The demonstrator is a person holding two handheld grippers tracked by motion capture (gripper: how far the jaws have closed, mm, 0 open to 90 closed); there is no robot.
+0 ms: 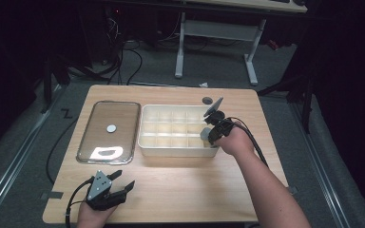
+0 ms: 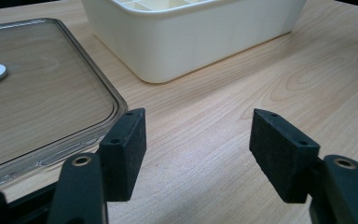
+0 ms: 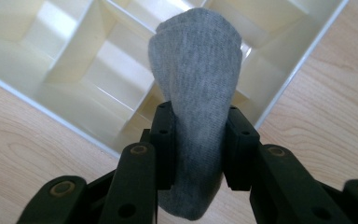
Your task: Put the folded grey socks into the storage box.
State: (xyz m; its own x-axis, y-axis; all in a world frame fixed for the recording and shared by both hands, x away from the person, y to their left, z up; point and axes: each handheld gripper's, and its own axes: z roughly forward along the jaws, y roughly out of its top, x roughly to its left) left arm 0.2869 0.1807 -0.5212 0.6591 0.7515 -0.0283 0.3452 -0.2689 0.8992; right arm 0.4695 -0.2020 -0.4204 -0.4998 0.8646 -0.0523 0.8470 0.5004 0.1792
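We see a dark room, grey carpeted floor [image 1: 38,123], black cables [image 1: 123,61] trailing, white-legged desk [image 1: 218,35] behind our light wooden table [image 1: 180,190], spotlit from above.

Light wooden counter [image 1: 180,185]. Clear lid [image 1: 108,131] flat just beyond left hand-held gripper [image 1: 119,179]; cream divided box [image 1: 176,148] beside right hand-held gripper [image 1: 210,135]; small grey disc [image 1: 207,100] beyond it.

high view: above, looking forward-down | gripper views: close along jaws | shared: divided bin [image 1: 176,130]
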